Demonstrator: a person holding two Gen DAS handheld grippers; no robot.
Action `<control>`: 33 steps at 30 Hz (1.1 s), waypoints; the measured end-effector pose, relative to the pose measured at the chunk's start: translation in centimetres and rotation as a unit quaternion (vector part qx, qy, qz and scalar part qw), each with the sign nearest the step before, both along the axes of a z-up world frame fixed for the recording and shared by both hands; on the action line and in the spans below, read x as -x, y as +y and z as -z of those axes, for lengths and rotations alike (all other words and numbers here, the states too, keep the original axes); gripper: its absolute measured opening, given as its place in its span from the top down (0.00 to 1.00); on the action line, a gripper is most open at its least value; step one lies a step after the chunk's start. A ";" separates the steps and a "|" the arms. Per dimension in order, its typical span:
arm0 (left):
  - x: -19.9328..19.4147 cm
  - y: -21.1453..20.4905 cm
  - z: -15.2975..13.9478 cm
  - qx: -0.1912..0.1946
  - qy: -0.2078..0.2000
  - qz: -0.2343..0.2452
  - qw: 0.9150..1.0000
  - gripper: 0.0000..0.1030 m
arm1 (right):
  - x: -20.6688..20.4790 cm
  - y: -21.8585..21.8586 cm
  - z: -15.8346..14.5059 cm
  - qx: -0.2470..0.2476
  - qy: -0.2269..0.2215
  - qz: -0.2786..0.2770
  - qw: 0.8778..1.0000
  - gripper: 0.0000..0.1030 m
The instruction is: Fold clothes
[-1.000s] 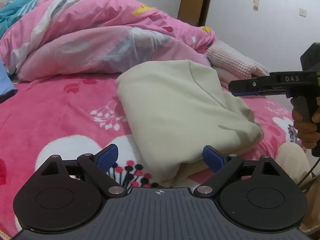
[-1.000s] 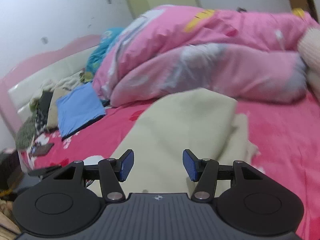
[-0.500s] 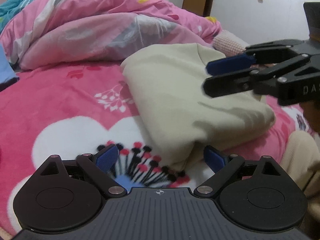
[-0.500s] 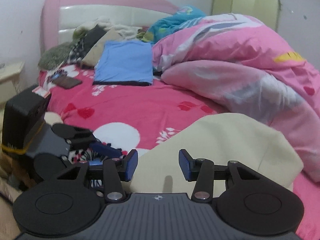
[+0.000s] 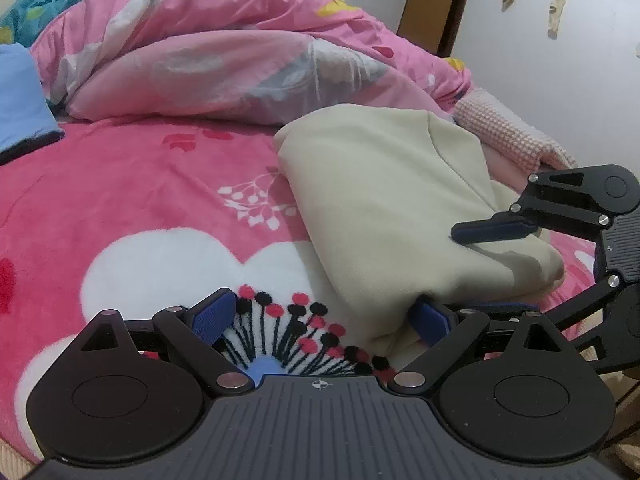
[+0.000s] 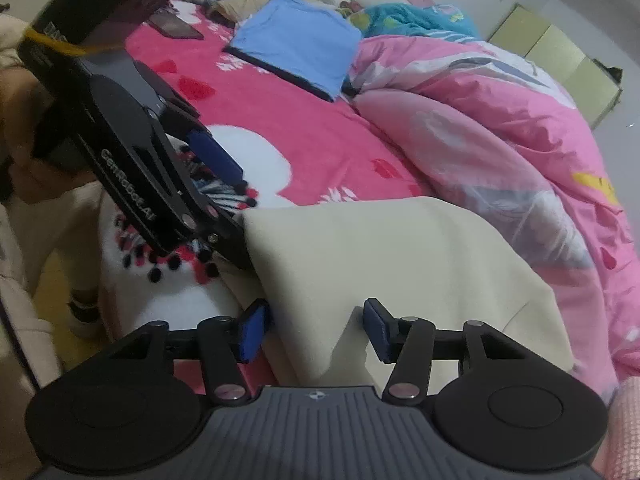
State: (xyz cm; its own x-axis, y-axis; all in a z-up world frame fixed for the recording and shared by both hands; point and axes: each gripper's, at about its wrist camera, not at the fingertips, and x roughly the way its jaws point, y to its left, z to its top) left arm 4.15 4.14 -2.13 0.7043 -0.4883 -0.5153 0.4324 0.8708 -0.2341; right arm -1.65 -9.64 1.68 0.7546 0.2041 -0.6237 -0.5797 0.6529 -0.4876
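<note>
From the left wrist view, the cream garment [image 5: 384, 208] lies folded in a thick bundle on the pink bedspread [image 5: 132, 184], toward the near edge of the bed, with the rumpled pink duvet [image 5: 224, 48] heaped behind it. The left gripper [image 5: 320, 318] sits low at the bundle's near corner with its jaws spread wide: 1 blue pad tucks under the cloth, the other rests over the flower print, nothing pinched. The right gripper [image 5: 492, 230] reaches in from the right, 1 finger lying on top of the bundle. From the right wrist view, the right gripper [image 6: 314, 330] has its fingers apart, straddling the near edge of the cream garment [image 6: 400, 264] without clamping it. The left gripper [image 6: 224, 184] is at the bundle's left edge. A folded blue shirt [image 6: 300, 44] lies near the headboard end.
</note>
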 end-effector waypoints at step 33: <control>-2.2 2.1 -2.1 0.099 0.096 -0.012 0.990 0.05 | 4.6 -13.3 -1.6 -0.318 0.009 0.177 0.931 0.72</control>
